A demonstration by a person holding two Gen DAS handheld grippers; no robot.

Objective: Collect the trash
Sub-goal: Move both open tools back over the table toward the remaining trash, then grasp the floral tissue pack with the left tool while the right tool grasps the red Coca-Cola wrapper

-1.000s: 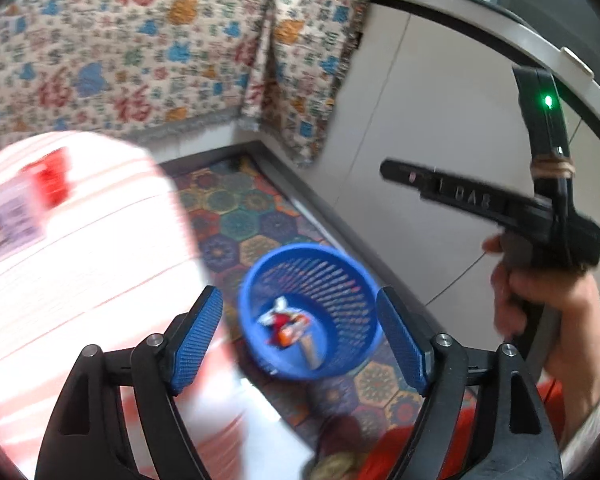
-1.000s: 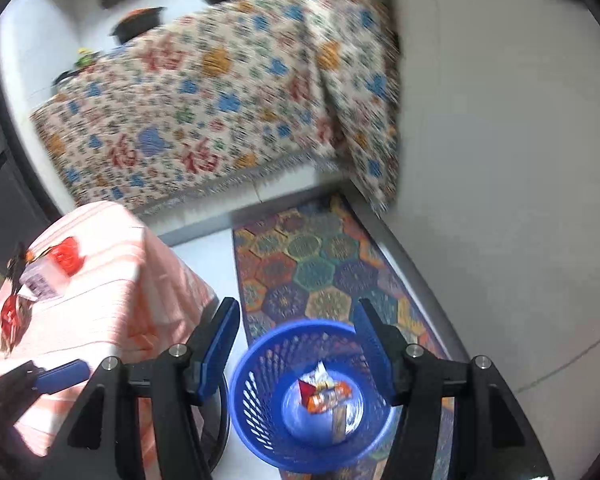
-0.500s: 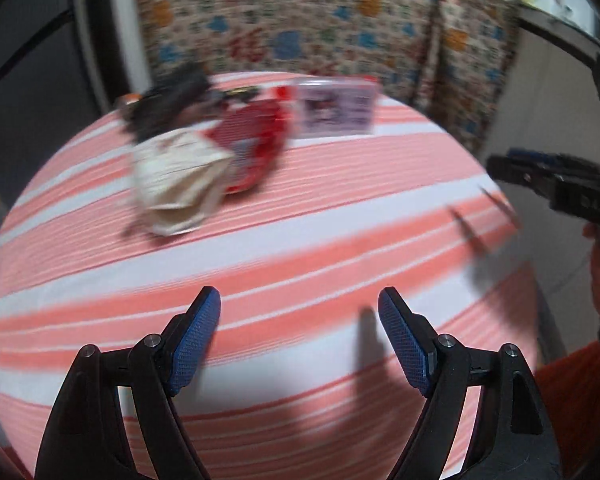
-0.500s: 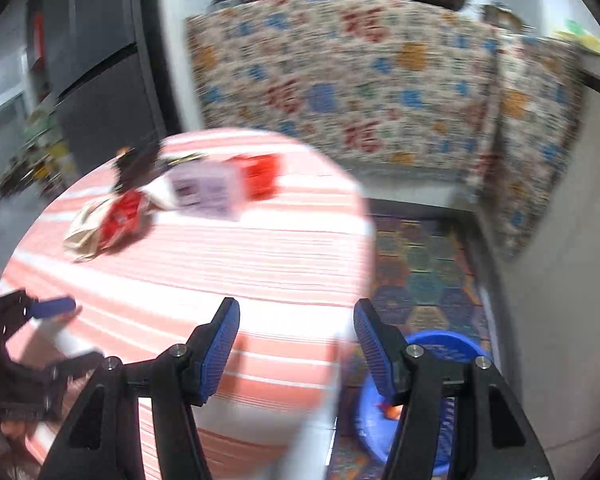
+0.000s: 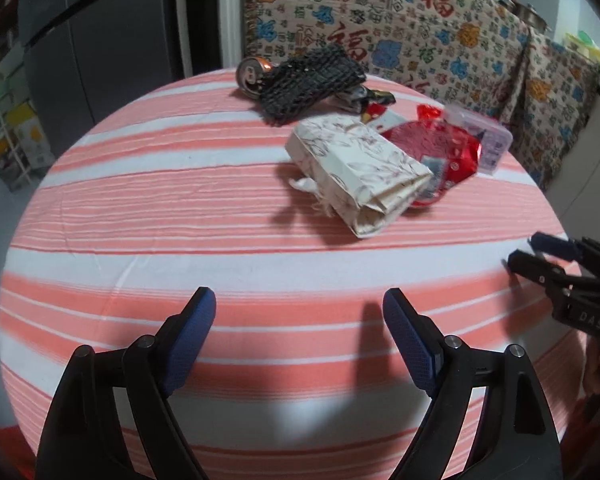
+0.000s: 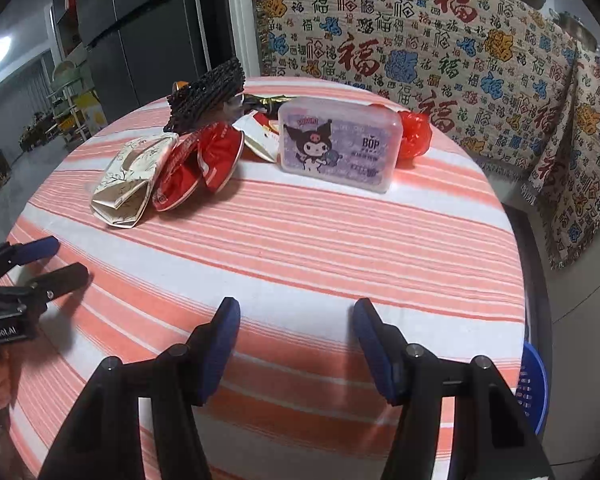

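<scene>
Toward the far edge of the striped surface [image 5: 180,216] lay the trash, bunched in a loose heap: a folded cream paper bag [image 5: 358,172] nearest the grippers, crumpled red wrappers [image 5: 440,152] touching its right side, a black mesh piece [image 5: 310,80] behind it, and a drink can [image 5: 251,74] on its side at the far edge. A lilac plastic box [image 6: 338,148] stood at the heap's right end, with a red bag [image 6: 414,134] just behind it.

Both grippers hovered over the near edge, well apart from the heap. The left gripper [image 5: 298,338] had its jaws spread wide with nothing between them; the right gripper [image 6: 296,344] was likewise wide open and empty. From the left gripper the paper bag lay ahead and slightly right, its long axis running diagonally from far-left to near-right. From the right gripper the box lay almost straight ahead, broad face toward it, and the paper bag sat off to the left.

By my judgement the left gripper was nearer the paper bag and the right nearer the box. A blue basket [image 6: 534,384] showed past the surface's right edge, on the floor.
</scene>
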